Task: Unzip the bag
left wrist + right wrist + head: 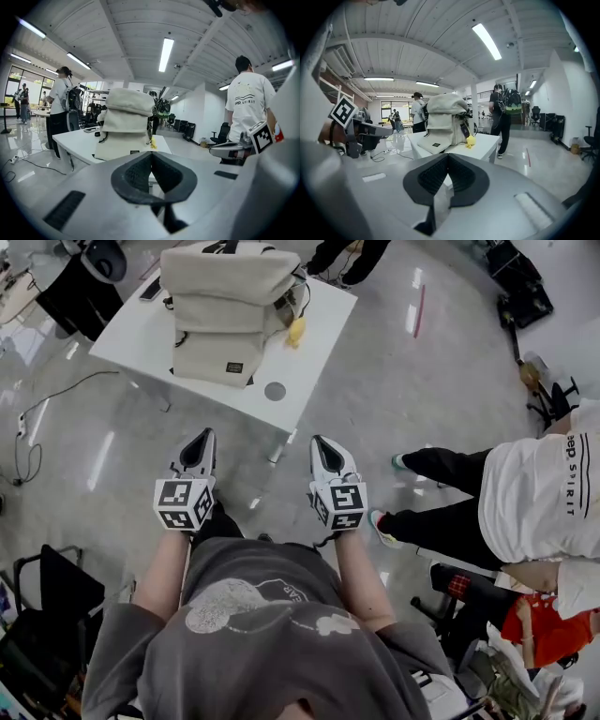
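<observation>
A cream backpack [228,310] stands upright on a white table [305,352], with a small yellow charm [295,332] hanging at its right side. The same backpack [124,124] fills the middle of the left gripper view, and the backpack [446,121] with the charm [470,140] shows in the right gripper view. My left gripper [200,442] and right gripper [322,446] are held side by side above the floor, short of the table's near edge. Both are shut with nothing between the jaws. The bag's zip is not visible.
A dark round spot [275,390] lies on the table near its front corner. A person in a white shirt [539,498] stands to my right, with chairs behind. Cables [28,418] run over the floor at left. Another person [61,110] stands beyond the table.
</observation>
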The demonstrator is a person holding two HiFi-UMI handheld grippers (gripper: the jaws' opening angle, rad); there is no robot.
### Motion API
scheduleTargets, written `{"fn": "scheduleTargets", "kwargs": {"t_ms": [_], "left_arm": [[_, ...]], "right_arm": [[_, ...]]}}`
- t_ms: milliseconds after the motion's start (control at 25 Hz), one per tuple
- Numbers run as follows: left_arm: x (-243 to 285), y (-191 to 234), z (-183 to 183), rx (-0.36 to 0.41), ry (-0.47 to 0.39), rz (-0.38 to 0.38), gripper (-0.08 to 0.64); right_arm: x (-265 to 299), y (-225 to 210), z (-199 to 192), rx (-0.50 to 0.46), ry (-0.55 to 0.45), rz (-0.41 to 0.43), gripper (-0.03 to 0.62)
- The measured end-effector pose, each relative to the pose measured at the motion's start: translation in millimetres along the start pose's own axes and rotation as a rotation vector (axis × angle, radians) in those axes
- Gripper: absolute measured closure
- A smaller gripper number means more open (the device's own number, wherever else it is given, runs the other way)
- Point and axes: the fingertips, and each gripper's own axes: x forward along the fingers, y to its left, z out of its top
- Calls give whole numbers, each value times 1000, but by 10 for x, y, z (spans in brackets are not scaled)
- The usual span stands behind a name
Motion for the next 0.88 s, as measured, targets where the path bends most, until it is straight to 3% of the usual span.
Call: {"fn": "scheduleTargets", "kwargs": {"t_ms": [400, 880], "left_arm": [[-377, -80, -34, -25, 18, 83, 554], [-670, -176, -183, -91, -18, 88, 554]], "right_arm": [[-9, 168, -30, 25, -11, 99, 592], [-78, 444, -106, -18, -2, 138, 592]]}}
